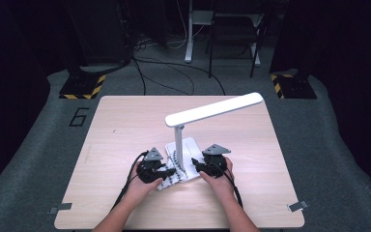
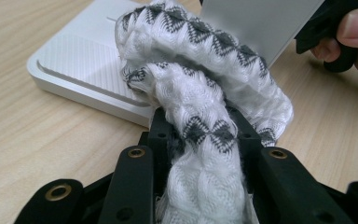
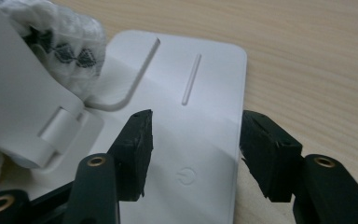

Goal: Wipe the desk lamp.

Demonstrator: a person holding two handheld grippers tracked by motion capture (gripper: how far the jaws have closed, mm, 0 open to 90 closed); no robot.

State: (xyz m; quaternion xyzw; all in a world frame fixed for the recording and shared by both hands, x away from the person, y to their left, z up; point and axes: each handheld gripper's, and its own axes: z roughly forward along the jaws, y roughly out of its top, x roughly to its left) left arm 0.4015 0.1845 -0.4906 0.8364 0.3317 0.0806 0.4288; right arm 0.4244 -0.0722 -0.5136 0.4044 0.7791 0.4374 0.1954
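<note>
high view: one lamp (image 1: 207, 116), one cloth (image 1: 171, 176).

Both forearms enter from near edge, converging toward table centre. Left hand (image 1: 142, 181) wraps left gripper (image 1: 170, 171), jaws pointing right, pads clamped on something between them. Right hand (image 1: 221, 176) holds right gripper (image 1: 194, 164) just right of it, jaws apart, pointing left, low over table.

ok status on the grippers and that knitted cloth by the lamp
Left gripper shut on white-and-grey knitted cloth, cloth draped over white desk lamp's flat base. Right gripper open, straddling base. Lamp post close by.
</note>
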